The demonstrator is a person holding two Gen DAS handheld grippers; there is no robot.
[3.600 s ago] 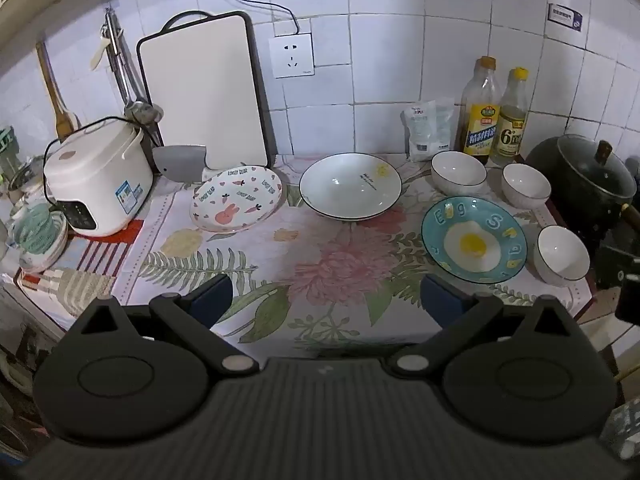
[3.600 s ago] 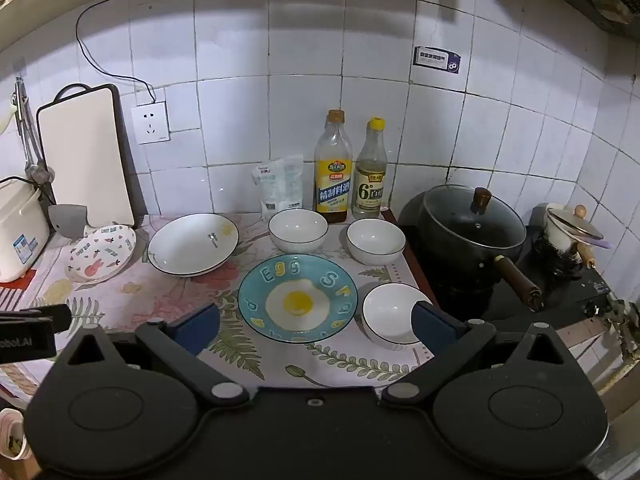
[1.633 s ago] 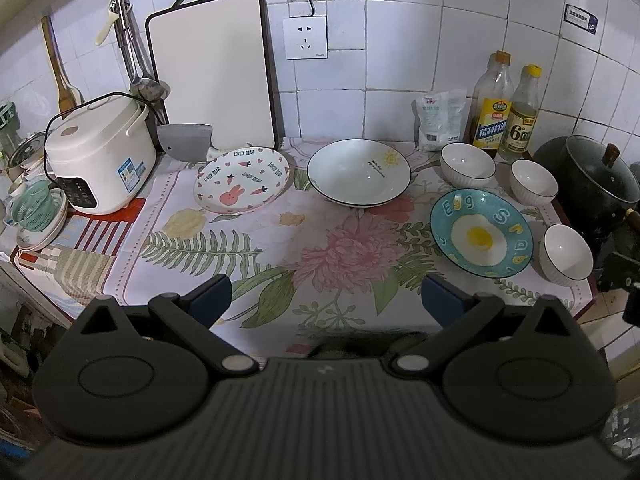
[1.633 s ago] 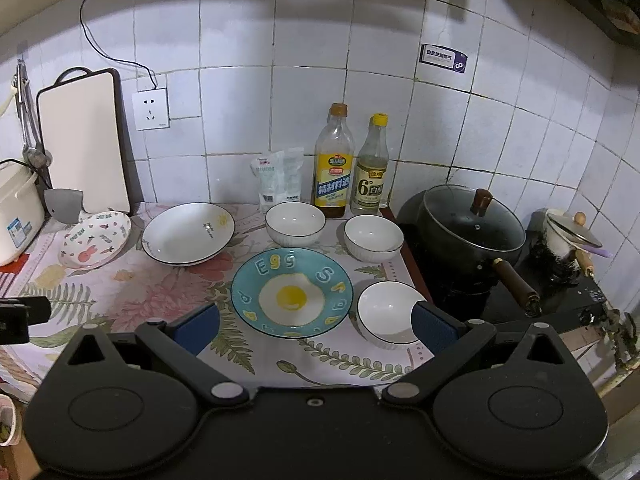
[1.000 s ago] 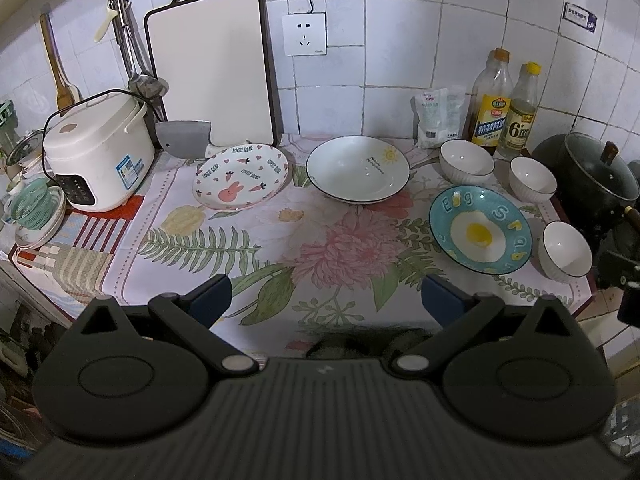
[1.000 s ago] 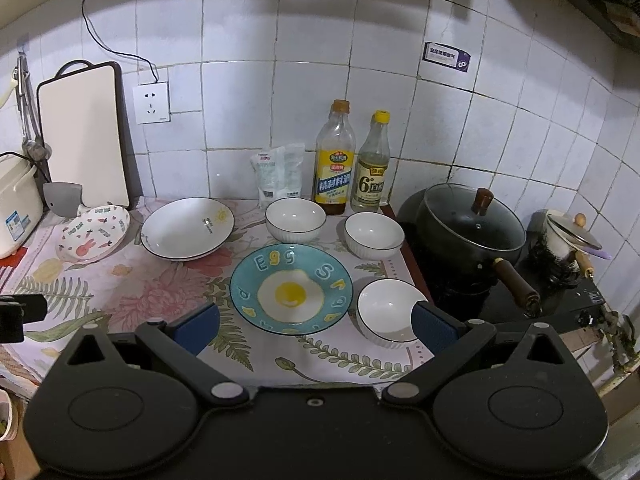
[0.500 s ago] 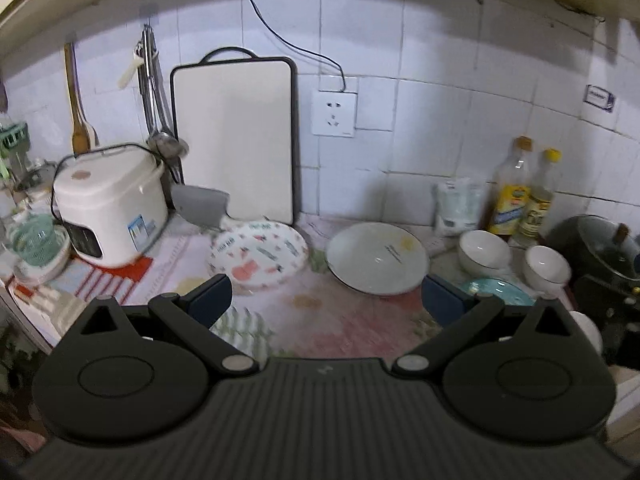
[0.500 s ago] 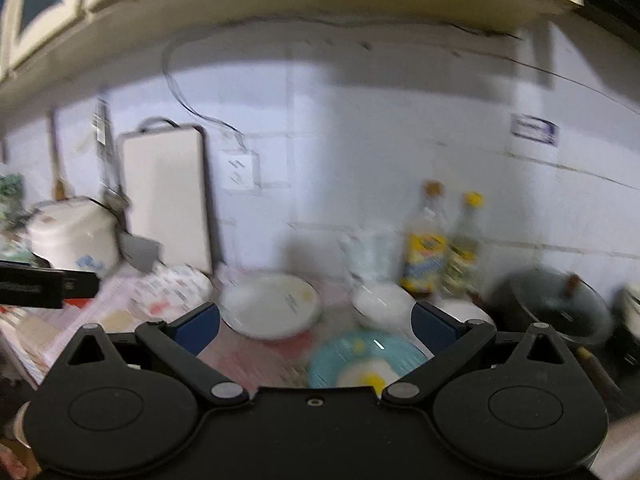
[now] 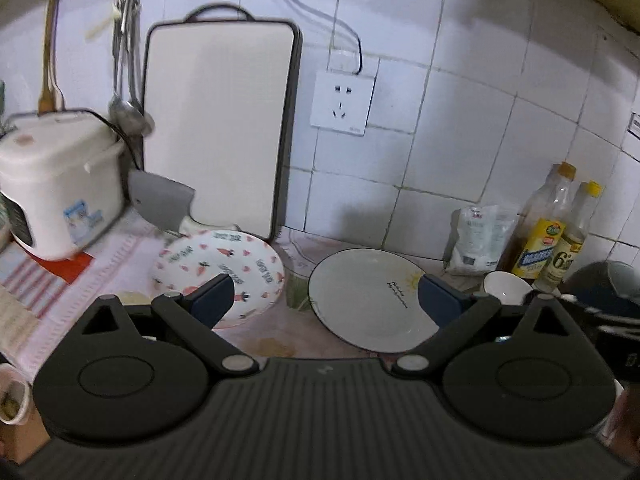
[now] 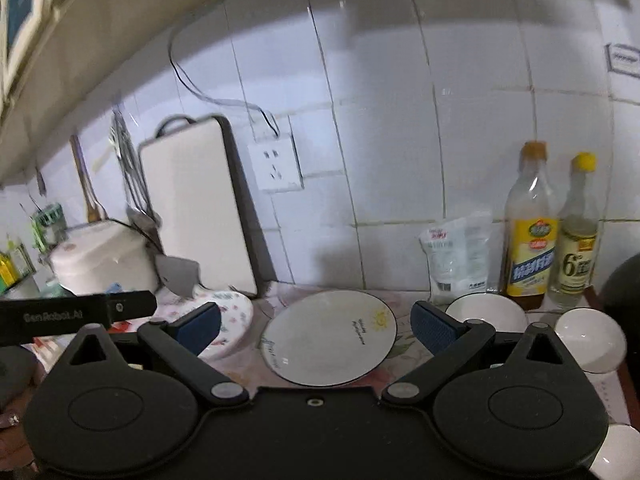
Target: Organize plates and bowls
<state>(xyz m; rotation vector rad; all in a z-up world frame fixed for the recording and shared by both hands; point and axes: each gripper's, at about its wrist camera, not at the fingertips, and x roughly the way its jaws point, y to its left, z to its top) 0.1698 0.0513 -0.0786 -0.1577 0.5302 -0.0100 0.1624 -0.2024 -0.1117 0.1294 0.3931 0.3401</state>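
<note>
A carrot-and-rabbit patterned plate (image 9: 224,256) lies on the floral cloth beside a white plate with a sun mark (image 9: 368,300). My left gripper (image 9: 326,300) hovers just in front of both plates, its jaws wide and closing, with nothing between the pads. My right gripper (image 10: 316,328) stands open over the near side of the white plate (image 10: 328,336), touching nothing. The patterned plate (image 10: 234,316) sits behind its left finger. Two white bowls (image 10: 486,314) (image 10: 590,344) stand to its right, and a third bowl (image 10: 618,452) shows at the bottom right corner.
A rice cooker (image 9: 56,184), a cleaver (image 9: 160,200) and an upright cutting board (image 9: 218,128) crowd the back left. A salt bag (image 9: 478,236) and two bottles (image 9: 548,224) line the tiled wall at right, with a dark pot (image 9: 608,284) beyond.
Both grippers have moved in closer and lower toward the back of the counter, so the two plates loom larger. The blue egg plate has dropped out of both views.
</note>
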